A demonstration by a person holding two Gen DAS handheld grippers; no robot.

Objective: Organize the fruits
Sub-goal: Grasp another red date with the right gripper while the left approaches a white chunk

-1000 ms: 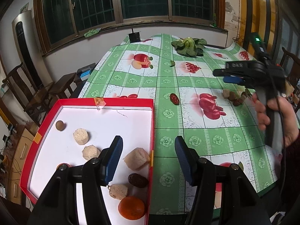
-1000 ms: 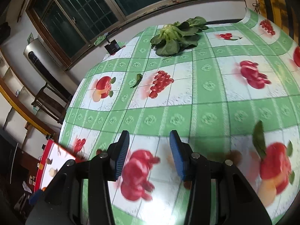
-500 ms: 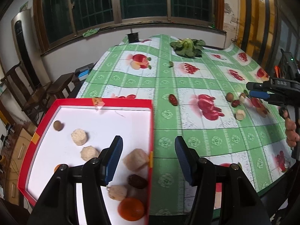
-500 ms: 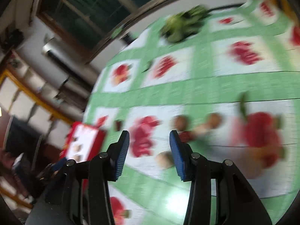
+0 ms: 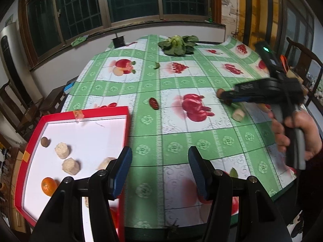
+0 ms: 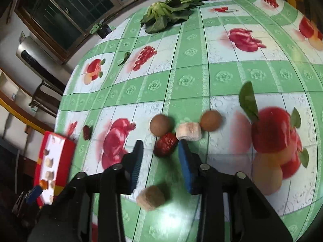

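My right gripper [image 6: 160, 151] is open, low over a red date [image 6: 166, 143] that lies between its fingertips. Just beyond lie two brown round fruits [image 6: 160, 124] [image 6: 210, 120] and a pale cylinder piece [image 6: 188, 131]; another pale piece [image 6: 151, 197] lies under the gripper. My left gripper [image 5: 160, 166] is open and empty over the table by the red tray [image 5: 126, 125], which holds pale pieces [image 5: 63, 150], a brown fruit [image 5: 45, 142] and an orange [image 5: 48, 186]. The right gripper [image 5: 228, 97] shows in the left wrist view. A dark date [image 5: 153, 103] lies alone mid-table.
Green checked tablecloth [image 5: 181, 141] with printed fruit covers the table. A leafy vegetable [image 5: 176, 44] and a small black box [image 5: 118, 41] sit at the far end. Wooden chairs [image 5: 302, 60] stand at the right, and further chairs at the left. The tray also shows far left in the right wrist view [image 6: 69, 147].
My right gripper has swung down and toward the fruit cluster, now straddling the red date. My left gripper has shifted right, off the tray and over the tablecloth.
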